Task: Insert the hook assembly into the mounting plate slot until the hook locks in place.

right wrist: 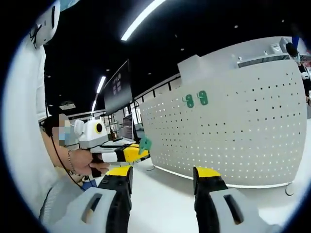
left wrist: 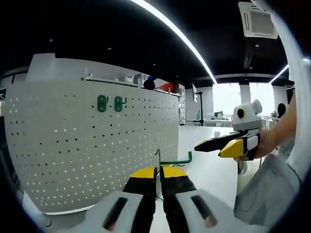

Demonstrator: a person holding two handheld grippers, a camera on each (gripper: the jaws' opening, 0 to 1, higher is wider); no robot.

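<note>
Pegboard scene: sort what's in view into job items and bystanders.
Job:
- green hook, pinched in the left gripper
- white pegboard, the mounting plate
- right gripper, fingers apart, holding nothing

Bystanders:
- two green hooks already on the pegboard
- ceiling vent
- dark monitor

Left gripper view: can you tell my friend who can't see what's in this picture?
The left gripper pinches a green hook between its yellow-tipped jaws, in front of a white pegboard. Two green hooks already hang high on the board. At right, a person's hand holds the right gripper, jaws shut.
</note>
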